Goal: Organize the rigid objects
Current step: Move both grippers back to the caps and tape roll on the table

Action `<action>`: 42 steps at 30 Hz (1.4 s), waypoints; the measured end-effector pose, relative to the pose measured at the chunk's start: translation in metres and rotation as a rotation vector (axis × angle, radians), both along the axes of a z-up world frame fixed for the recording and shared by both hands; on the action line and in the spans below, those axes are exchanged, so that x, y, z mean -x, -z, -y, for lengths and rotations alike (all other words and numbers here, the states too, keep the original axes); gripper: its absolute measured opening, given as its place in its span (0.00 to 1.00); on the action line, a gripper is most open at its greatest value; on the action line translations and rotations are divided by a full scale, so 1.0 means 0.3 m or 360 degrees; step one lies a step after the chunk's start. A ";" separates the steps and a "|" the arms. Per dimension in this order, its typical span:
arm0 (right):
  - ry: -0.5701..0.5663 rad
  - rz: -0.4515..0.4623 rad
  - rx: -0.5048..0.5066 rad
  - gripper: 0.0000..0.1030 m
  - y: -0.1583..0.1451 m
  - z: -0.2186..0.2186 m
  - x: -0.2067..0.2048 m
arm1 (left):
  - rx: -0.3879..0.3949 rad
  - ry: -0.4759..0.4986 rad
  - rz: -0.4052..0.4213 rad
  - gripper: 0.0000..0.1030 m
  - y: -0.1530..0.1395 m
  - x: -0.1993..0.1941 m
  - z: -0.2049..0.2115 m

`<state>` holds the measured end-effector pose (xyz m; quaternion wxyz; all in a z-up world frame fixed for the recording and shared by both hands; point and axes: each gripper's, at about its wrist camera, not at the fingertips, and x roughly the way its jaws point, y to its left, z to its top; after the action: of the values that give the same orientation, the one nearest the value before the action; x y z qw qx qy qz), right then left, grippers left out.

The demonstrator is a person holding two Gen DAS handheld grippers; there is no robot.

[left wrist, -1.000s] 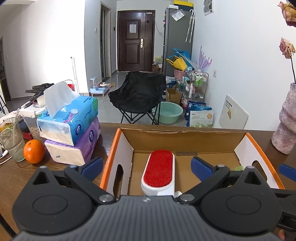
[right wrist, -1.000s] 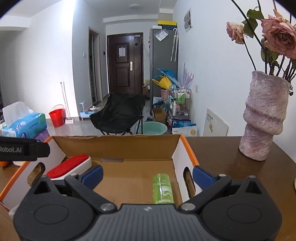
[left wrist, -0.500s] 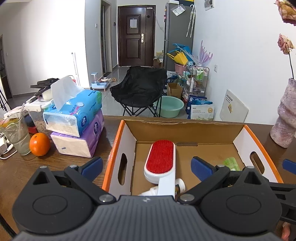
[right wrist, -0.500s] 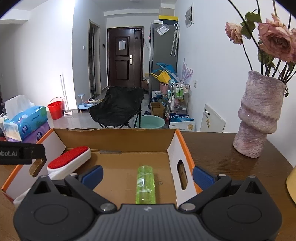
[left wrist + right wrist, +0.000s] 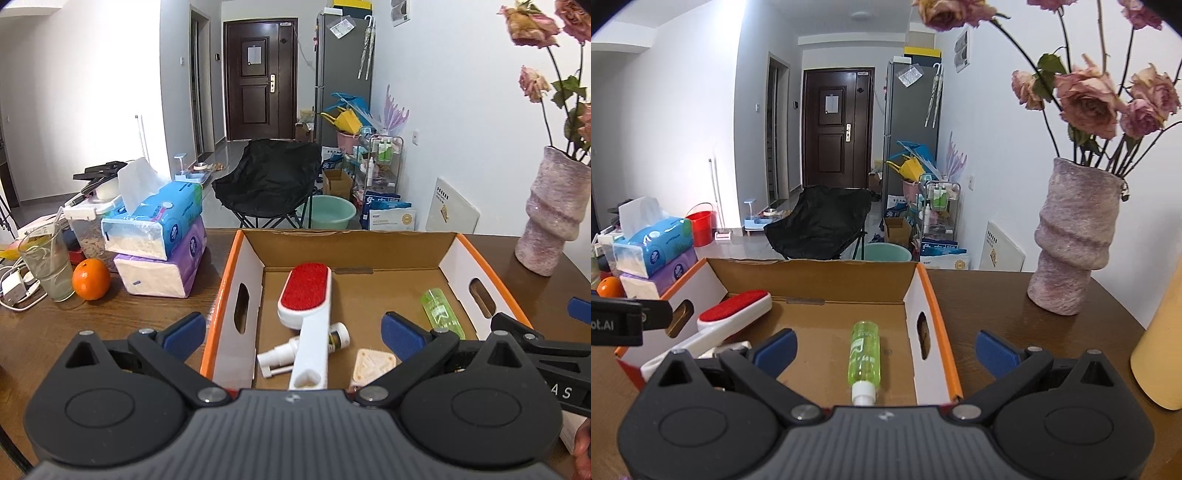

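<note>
Cardboard box (image 5: 243, 254) with orange edges sits open on the dark wooden table (image 5: 74, 328), and both tools hang over its near side with nothing in them. The left gripper (image 5: 293, 326) has its blue pads spread wide, one outside the box's left wall and one over the floor of the box. The right gripper (image 5: 884, 349) is spread just as wide, one pad inside the box and the other out past its right wall. Inside, a white lint brush (image 5: 306, 306) with a red pad lies lengthwise left of centre, its handle pointing toward the near side and resting across a small white spray bottle (image 5: 277, 356) and a short white bottle (image 5: 339, 336) with a dark label. Just right of the handle is a square cream-coloured piece (image 5: 373, 365), partly hidden by the left tool, so I can't make out what it is. A green transparent bottle (image 5: 865, 354) with a white cap lies on its side, well apart from the brush, nearer the right wall. Left of the box stand two stacked tissue packs (image 5: 159, 240), an orange (image 5: 91, 283) and a glass (image 5: 48, 266); to the right stands a mottled pink vase (image 5: 1075, 236) of dried roses.
</note>
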<state>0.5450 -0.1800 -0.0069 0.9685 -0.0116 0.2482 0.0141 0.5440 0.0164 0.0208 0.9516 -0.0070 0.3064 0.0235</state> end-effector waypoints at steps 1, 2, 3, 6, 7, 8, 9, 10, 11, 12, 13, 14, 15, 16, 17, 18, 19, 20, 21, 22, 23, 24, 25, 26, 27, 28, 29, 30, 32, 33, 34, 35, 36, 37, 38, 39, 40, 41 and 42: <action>0.0000 0.0000 0.0003 1.00 0.000 0.005 0.011 | 0.0002 0.0002 0.0003 1.00 -0.002 0.015 0.002; 0.0000 0.0000 0.0007 1.00 -0.001 0.009 0.027 | 0.0004 0.0005 0.0007 1.00 -0.004 0.028 0.003; 0.0001 0.0000 0.0008 1.00 -0.001 0.014 0.040 | 0.0005 0.0011 0.0010 1.00 -0.006 0.041 0.004; 0.0004 -0.0002 0.0010 1.00 -0.003 0.032 0.083 | -0.0001 0.0025 0.0018 1.00 -0.010 0.080 0.008; 0.0003 0.0001 0.0009 1.00 -0.005 0.039 0.099 | -0.0002 0.0024 0.0017 1.00 -0.010 0.092 0.009; 0.0003 0.0003 0.0009 1.00 -0.006 0.045 0.114 | -0.0003 0.0025 0.0016 1.00 -0.011 0.103 0.009; 0.0002 0.0006 0.0011 1.00 -0.007 0.050 0.129 | -0.0006 0.0028 0.0015 1.00 -0.011 0.116 0.010; -0.0002 0.0008 0.0014 1.00 -0.008 0.055 0.145 | -0.0010 0.0031 0.0014 1.00 -0.010 0.129 0.012; -0.0005 0.0009 0.0016 1.00 -0.008 0.059 0.161 | -0.0016 0.0032 0.0013 1.00 -0.010 0.142 0.013; -0.0007 0.0011 0.0018 1.00 -0.010 0.063 0.175 | -0.0020 0.0033 0.0014 1.00 -0.012 0.155 0.013; -0.0009 0.0013 0.0021 1.00 -0.012 0.068 0.189 | -0.0019 0.0034 0.0015 1.00 -0.012 0.166 0.013; -0.0012 0.0016 0.0023 1.00 -0.014 0.071 0.205 | -0.0018 0.0034 0.0015 1.00 -0.013 0.178 0.012; -0.0015 0.0021 0.0022 1.00 -0.016 0.074 0.219 | -0.0019 0.0034 0.0015 1.00 -0.015 0.191 0.010; -0.0019 0.0028 0.0015 1.00 -0.017 0.079 0.234 | -0.0020 0.0033 0.0017 1.00 -0.016 0.206 0.011; -0.0023 0.0031 0.0008 1.00 -0.017 0.082 0.246 | -0.0021 0.0033 0.0018 1.00 -0.017 0.218 0.010; -0.0027 0.0032 0.0009 1.00 -0.018 0.084 0.259 | -0.0022 0.0032 0.0019 1.00 -0.019 0.230 0.011; -0.0032 0.0034 0.0013 1.00 -0.018 0.085 0.275 | -0.0024 0.0029 0.0021 1.00 -0.020 0.245 0.010; -0.0035 0.0036 0.0016 1.00 -0.018 0.087 0.288 | -0.0024 0.0025 0.0021 1.00 -0.021 0.258 0.011; -0.0041 0.0037 0.0020 1.00 -0.018 0.088 0.303 | -0.0024 0.0023 0.0019 1.00 -0.022 0.272 0.012; -0.0047 0.0038 0.0023 1.00 -0.016 0.090 0.319 | -0.0025 0.0023 0.0017 1.00 -0.022 0.284 0.011; -0.0049 0.0040 0.0025 1.00 -0.017 0.092 0.336 | -0.0028 0.0024 0.0015 1.00 -0.022 0.300 0.015; -0.0052 0.0041 0.0026 1.00 -0.017 0.095 0.350 | -0.0029 0.0024 0.0012 1.00 -0.021 0.313 0.017; -0.0055 0.0041 0.0025 1.00 -0.017 0.100 0.367 | -0.0030 0.0024 0.0009 1.00 -0.019 0.327 0.019; -0.0056 0.0041 0.0024 1.00 -0.016 0.105 0.382 | -0.0030 0.0025 0.0005 1.00 -0.018 0.341 0.021; -0.0057 0.0041 0.0024 1.00 -0.014 0.111 0.396 | -0.0031 0.0024 0.0001 1.00 -0.016 0.356 0.024; -0.0057 0.0042 0.0026 1.00 -0.013 0.117 0.411 | -0.0032 0.0024 -0.0004 1.00 -0.013 0.368 0.026; -0.0055 0.0042 0.0027 1.00 -0.012 0.123 0.428 | -0.0034 0.0026 -0.0013 1.00 -0.010 0.381 0.029; -0.0053 0.0043 0.0030 1.00 -0.011 0.130 0.442 | -0.0037 0.0027 -0.0021 1.00 -0.006 0.392 0.032; -0.0049 0.0043 0.0033 1.00 -0.006 0.146 0.467 | -0.0036 0.0027 -0.0037 1.00 0.005 0.418 0.037; -0.0046 0.0041 0.0034 1.00 -0.004 0.154 0.480 | -0.0033 0.0026 -0.0046 1.00 0.011 0.429 0.039; -0.0045 0.0039 0.0036 1.00 -0.001 0.162 0.494 | -0.0030 0.0025 -0.0056 1.00 0.017 0.442 0.041; -0.0042 0.0036 0.0039 1.00 0.002 0.171 0.508 | -0.0027 0.0024 -0.0063 1.00 0.023 0.453 0.043; -0.0039 0.0033 0.0042 1.00 0.005 0.180 0.521 | -0.0026 0.0023 -0.0072 1.00 0.029 0.462 0.046; -0.0035 0.0031 0.0044 1.00 0.008 0.189 0.533 | -0.0027 0.0022 -0.0081 1.00 0.035 0.472 0.051; -0.0032 0.0029 0.0045 1.00 0.013 0.198 0.548 | -0.0027 0.0022 -0.0089 1.00 0.041 0.482 0.054; -0.0027 0.0027 0.0047 1.00 0.017 0.207 0.561 | -0.0029 0.0022 -0.0096 1.00 0.048 0.492 0.058; -0.0023 0.0026 0.0047 1.00 0.020 0.217 0.573 | -0.0032 0.0021 -0.0103 1.00 0.054 0.502 0.063; -0.0018 0.0025 0.0048 1.00 0.022 0.225 0.583 | -0.0034 0.0019 -0.0109 1.00 0.058 0.510 0.067; -0.0013 0.0023 0.0048 1.00 0.026 0.233 0.595 | -0.0034 0.0018 -0.0115 1.00 0.064 0.520 0.071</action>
<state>0.3666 -0.2500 -0.0147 0.9700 -0.0275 0.2413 0.0142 0.3881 -0.0050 0.0017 0.9400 0.0058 0.3403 0.0218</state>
